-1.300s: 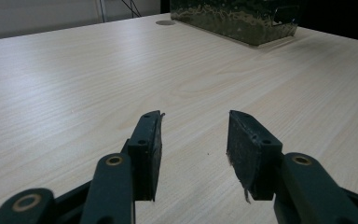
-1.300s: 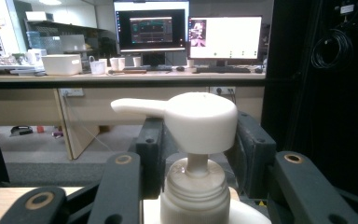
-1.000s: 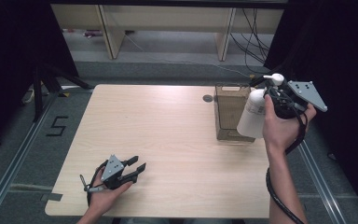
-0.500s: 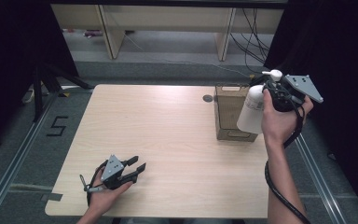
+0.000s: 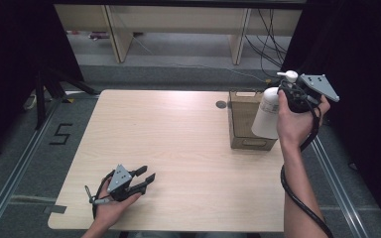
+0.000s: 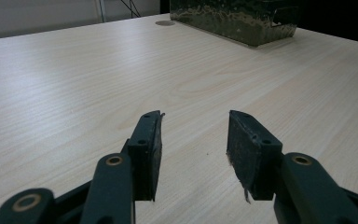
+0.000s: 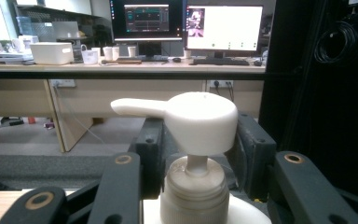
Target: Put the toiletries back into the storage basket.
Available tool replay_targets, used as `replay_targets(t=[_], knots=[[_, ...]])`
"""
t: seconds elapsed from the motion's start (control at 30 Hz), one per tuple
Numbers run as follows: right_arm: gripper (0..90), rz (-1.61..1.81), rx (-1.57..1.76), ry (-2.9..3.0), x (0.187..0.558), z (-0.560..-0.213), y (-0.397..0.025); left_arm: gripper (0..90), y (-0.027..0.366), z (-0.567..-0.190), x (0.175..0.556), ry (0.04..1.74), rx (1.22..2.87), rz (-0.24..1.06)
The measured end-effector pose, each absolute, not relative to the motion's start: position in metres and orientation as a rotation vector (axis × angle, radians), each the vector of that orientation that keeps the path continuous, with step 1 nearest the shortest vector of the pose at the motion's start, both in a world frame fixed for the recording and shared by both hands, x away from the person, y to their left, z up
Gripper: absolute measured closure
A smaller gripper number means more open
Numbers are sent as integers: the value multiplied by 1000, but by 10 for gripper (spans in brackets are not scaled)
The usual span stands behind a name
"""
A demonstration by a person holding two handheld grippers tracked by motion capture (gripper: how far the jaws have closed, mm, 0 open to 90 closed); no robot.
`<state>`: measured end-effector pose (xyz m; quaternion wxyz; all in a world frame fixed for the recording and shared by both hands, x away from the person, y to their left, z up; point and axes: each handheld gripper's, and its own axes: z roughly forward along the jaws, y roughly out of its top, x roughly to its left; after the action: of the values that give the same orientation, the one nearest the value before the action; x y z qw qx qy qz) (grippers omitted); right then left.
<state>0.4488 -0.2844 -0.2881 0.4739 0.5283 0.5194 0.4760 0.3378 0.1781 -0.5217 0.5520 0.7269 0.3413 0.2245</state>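
Note:
A white pump bottle (image 5: 267, 115) hangs in the air at the table's right edge, over a brown cardboard box (image 5: 243, 121). My right gripper (image 5: 288, 94) is shut on the bottle's neck just under the pump head (image 7: 191, 122), whose spout points left in the right gripper view. The bottle's collar (image 7: 195, 189) sits between the two jaws. My left gripper (image 5: 146, 177) rests low on the light wooden table (image 5: 168, 134) near its front left corner. It is open, with nothing between its pads (image 6: 148, 149).
The cardboard box stands at the table's right side, seen far off as the box (image 6: 235, 18) in the left gripper view. A small round grommet (image 5: 221, 104) lies left of the box. A black cable (image 5: 297, 198) trails from the right gripper along the forearm.
The right gripper has lifted the pump bottle slightly higher and a little to the right. The left gripper has stayed still.

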Motion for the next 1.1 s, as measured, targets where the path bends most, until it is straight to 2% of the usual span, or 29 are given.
replay_targets(t=[1.1], knots=[[603, 1136, 1319, 1310, 463, -303, -276, 547, 178, -521, 337, 812, 1726, 529]])
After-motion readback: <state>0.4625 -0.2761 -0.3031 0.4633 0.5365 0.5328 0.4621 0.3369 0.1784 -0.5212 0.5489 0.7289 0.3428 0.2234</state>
